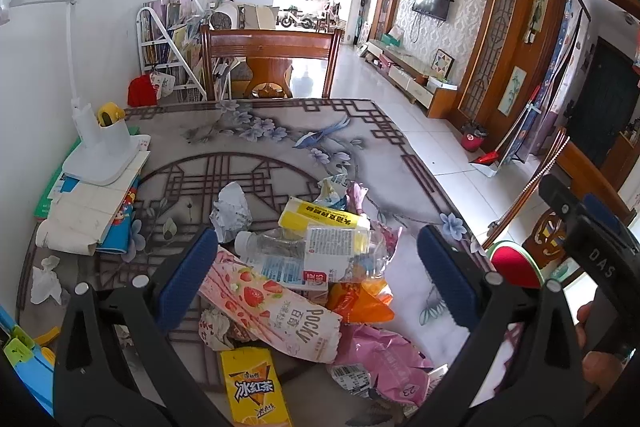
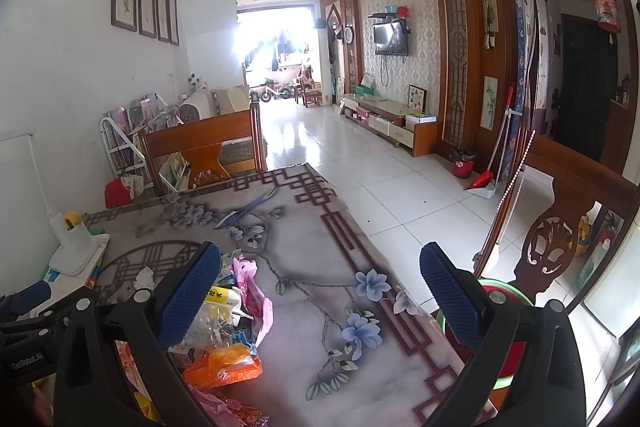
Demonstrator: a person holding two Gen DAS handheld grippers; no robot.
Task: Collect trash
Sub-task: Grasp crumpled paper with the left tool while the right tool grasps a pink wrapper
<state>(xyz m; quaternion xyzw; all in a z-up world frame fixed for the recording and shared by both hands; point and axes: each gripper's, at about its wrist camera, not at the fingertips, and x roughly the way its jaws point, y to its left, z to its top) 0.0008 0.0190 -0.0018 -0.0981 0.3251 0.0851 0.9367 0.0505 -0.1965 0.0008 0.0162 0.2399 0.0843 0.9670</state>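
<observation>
A heap of trash lies on the patterned table (image 1: 280, 131): a crushed clear plastic bottle (image 1: 304, 255), a pink Pocky wrapper (image 1: 280, 311), a yellow iced-tea carton (image 1: 252, 387), an orange wrapper (image 1: 360, 301), a pink bag (image 1: 384, 355), a yellow box (image 1: 316, 215) and crumpled paper (image 1: 230, 211). My left gripper (image 1: 320, 279) is open and empty, hovering just above the heap. My right gripper (image 2: 320, 299) is open and empty over the table's right part, with the heap (image 2: 224, 331) at its left finger.
A white desk lamp base (image 1: 102, 151) stands on books at the table's left. A crumpled tissue (image 1: 46, 279) lies at the left edge. A wooden chair (image 1: 272, 63) stands at the far side, another chair (image 2: 560, 239) and a red-green bin (image 2: 504, 339) at the right.
</observation>
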